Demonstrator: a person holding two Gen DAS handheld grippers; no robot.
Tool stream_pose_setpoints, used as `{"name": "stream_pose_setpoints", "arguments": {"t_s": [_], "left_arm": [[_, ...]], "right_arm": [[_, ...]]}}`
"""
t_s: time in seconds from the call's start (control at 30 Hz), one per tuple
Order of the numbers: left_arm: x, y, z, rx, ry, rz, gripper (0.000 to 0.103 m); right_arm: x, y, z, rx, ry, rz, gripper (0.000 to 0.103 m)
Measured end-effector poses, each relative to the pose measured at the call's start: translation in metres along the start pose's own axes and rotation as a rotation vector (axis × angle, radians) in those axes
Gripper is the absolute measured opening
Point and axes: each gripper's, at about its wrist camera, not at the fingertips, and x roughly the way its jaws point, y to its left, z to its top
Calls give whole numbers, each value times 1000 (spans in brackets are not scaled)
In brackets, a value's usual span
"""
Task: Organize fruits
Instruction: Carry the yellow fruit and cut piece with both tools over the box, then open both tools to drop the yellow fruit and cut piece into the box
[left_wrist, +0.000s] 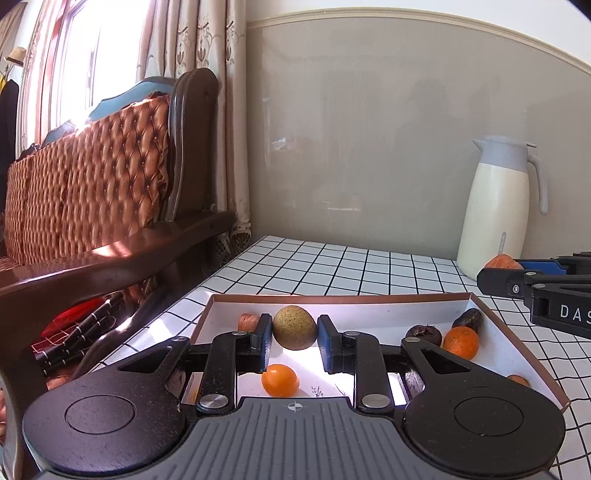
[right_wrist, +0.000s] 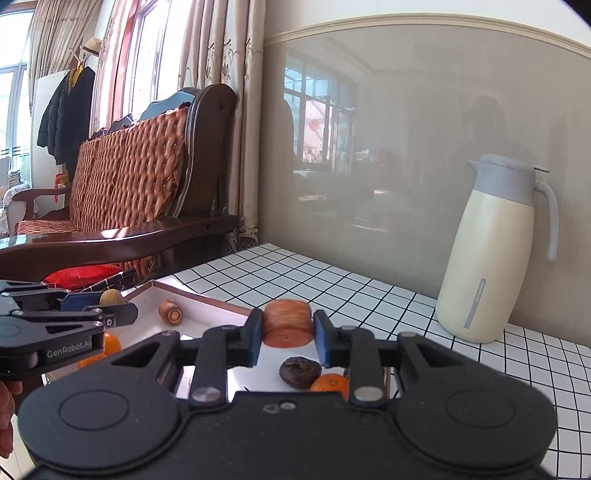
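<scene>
My left gripper (left_wrist: 294, 338) is shut on a round yellow-green fruit (left_wrist: 294, 327) and holds it above the white tray (left_wrist: 369, 308). My right gripper (right_wrist: 288, 332) is shut on an orange-brown dried fruit piece (right_wrist: 288, 323), held above the tray's far right side; it also shows in the left wrist view (left_wrist: 500, 262). In the tray lie an orange (left_wrist: 279, 380), another orange (left_wrist: 461, 342), two dark fruits (left_wrist: 423, 335) (left_wrist: 467, 319) and a brown piece (left_wrist: 246, 322).
A cream and grey thermos jug (right_wrist: 491, 251) stands at the back right of the checked table (right_wrist: 332, 280). A wooden sofa (right_wrist: 129, 192) with cushions stands left of the table. The wall is close behind.
</scene>
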Motion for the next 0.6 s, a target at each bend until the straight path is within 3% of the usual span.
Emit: {"name": "stream_pose_setpoints", "arguments": {"t_s": [0.6], "left_arm": [[36,1,0,-24,64,2,26]], "right_arm": [[36,-11,-5,2,107,4,20]]}}
